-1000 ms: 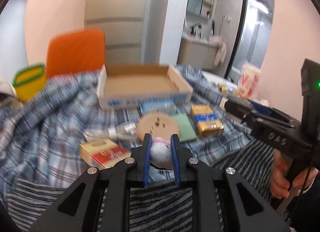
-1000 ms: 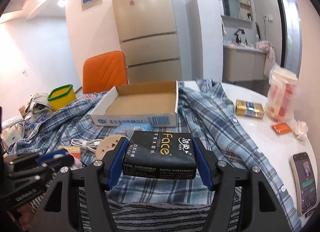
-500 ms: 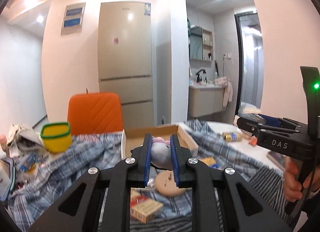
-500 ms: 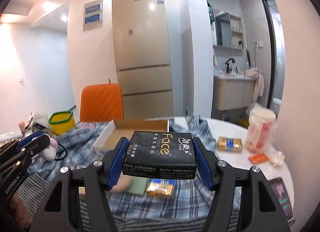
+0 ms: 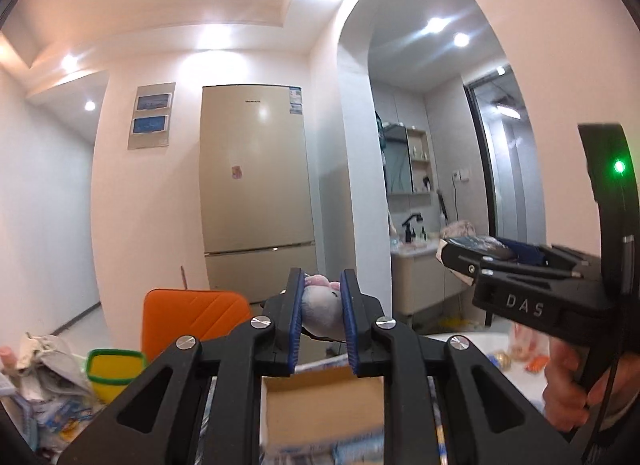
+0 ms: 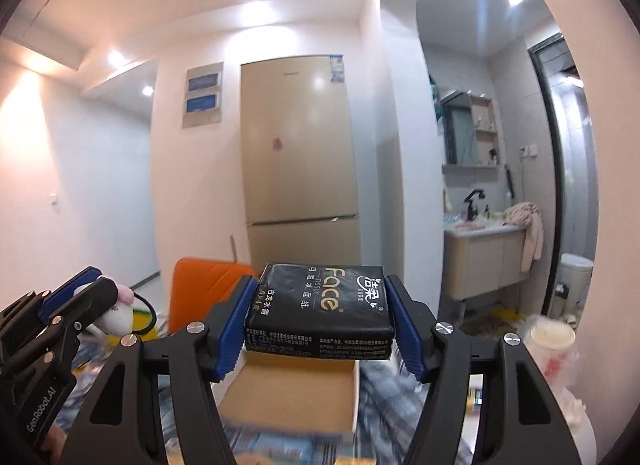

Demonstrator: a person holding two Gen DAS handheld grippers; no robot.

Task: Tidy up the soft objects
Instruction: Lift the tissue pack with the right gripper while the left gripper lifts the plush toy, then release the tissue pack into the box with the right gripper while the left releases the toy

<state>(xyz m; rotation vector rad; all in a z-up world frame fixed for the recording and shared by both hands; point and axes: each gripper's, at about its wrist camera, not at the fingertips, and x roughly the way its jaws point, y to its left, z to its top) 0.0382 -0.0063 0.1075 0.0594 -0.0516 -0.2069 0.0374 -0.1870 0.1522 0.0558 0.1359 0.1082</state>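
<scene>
A white round table (image 6: 576, 439) carries the lot, largely draped in a blue plaid cloth (image 6: 376, 389). An open cardboard box (image 6: 294, 397) sits on the cloth. On the bare right part stand a clear bagged container (image 6: 550, 349) and a small gold packet (image 6: 476, 399).

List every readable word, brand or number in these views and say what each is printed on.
"Face" and "TISSUE": black tissue pack held in the right tool; its Chinese print and "6" line are too small to transcribe.
"DAS": right tool's body, left wrist view.
"GenRobot.AI": left tool's body.
Fridge badge and sticker: too small.
Cardboard box label: blurred.
</scene>
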